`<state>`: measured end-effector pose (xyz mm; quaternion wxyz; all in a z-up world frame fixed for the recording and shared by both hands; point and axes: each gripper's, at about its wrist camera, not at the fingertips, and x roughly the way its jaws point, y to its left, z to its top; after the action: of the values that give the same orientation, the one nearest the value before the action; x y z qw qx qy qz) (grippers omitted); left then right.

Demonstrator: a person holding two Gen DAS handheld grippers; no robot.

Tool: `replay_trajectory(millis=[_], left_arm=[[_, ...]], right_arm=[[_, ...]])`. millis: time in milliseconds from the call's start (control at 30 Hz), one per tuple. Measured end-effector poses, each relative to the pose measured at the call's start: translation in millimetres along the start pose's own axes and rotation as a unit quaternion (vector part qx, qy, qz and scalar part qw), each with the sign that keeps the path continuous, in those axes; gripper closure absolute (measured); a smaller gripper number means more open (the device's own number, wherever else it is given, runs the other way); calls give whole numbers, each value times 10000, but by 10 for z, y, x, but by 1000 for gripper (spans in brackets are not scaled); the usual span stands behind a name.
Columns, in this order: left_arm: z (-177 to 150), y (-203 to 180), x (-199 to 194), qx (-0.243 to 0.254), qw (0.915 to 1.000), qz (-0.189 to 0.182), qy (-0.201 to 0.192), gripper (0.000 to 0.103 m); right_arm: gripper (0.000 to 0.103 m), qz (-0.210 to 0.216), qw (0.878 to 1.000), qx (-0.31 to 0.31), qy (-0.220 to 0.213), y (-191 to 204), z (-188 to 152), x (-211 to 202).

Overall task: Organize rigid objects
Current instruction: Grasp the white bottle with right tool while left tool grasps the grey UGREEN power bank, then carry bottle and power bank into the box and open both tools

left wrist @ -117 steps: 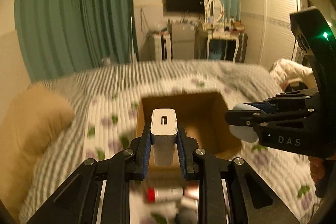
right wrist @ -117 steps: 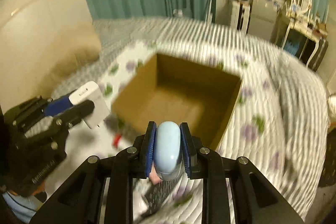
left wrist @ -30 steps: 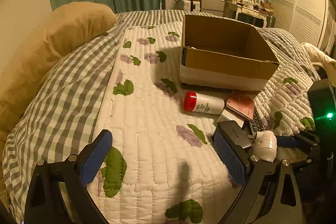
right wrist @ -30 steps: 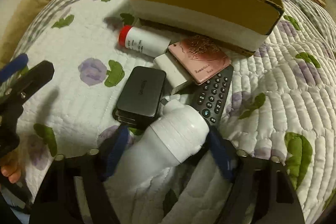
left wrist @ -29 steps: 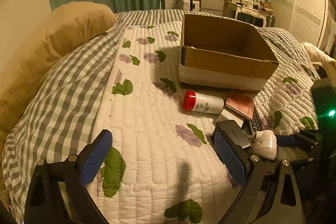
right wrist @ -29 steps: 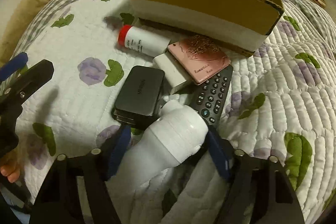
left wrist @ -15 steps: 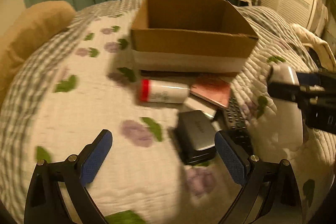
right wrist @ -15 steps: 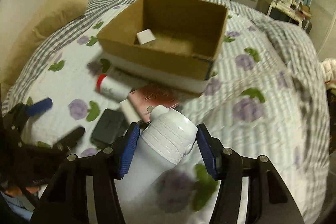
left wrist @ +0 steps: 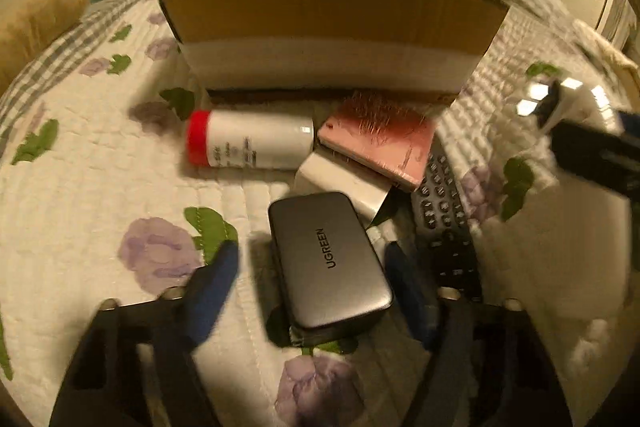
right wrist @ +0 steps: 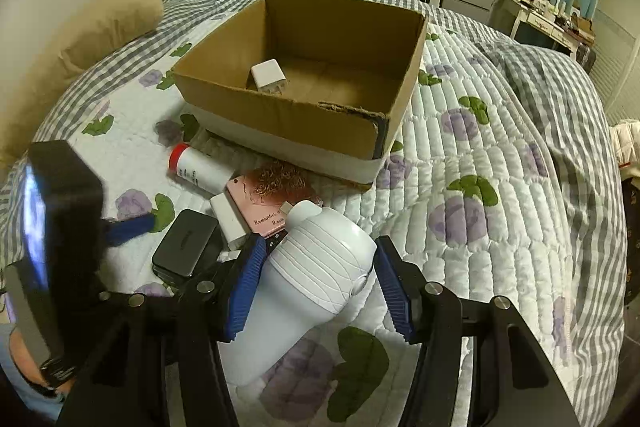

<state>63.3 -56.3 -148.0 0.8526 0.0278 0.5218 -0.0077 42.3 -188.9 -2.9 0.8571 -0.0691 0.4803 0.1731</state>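
Left wrist view: your left gripper (left wrist: 308,279) is spread wide, with one blue pad on each side of the grey UGREEN power bank (left wrist: 329,259). Neither pad touches the case; a gap shows on both sides. The power bank lies flat on the quilted bedspread (left wrist: 100,195), nearest to you in the cluster of objects. Just beyond it lies a white rectangular block (left wrist: 344,185), partly under the pink notebook (left wrist: 380,143). Left of the notebook, the white bottle with the red cap (left wrist: 248,143) lies on its side, cap pointing left. A black remote control (left wrist: 444,215) lies to the right of the power bank. The cardboard box (left wrist: 332,27) stands open at the far side, directly behind the bottle and notebook. Your right gripper (left wrist: 592,143) appears at the right edge, blurred, with a white object in it.

Right wrist view: your right gripper (right wrist: 320,287) is clamped on the white flask (right wrist: 312,287), both blue pads pressed against its ribbed upper body, with the flask raised above the bedspread (right wrist: 500,227). The cardboard box (right wrist: 312,115) stands far and slightly left, and a white charger plug (right wrist: 269,75) lies inside it near its left wall. Between you and the box lie the red-capped bottle (right wrist: 200,169), the pink notebook (right wrist: 272,203), the white block (right wrist: 230,223) and the power bank (right wrist: 185,247). Your left gripper (right wrist: 132,225) is at the near left, next to the power bank. A tan pillow (right wrist: 92,39) lies far left.
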Motion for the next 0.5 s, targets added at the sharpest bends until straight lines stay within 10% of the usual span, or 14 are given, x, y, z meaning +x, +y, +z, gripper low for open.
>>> replay_trajectory(millis=[200, 500], left_arm=[[-28, 39, -100, -37, 9995, -319, -28, 59], [6, 172, -568, 1, 9976, -492, -490, 61]], right_arm=[[47, 2, 10000, 8, -45, -2, 11, -27], [47, -83, 9997, -74, -233, 39, 127, -178]])
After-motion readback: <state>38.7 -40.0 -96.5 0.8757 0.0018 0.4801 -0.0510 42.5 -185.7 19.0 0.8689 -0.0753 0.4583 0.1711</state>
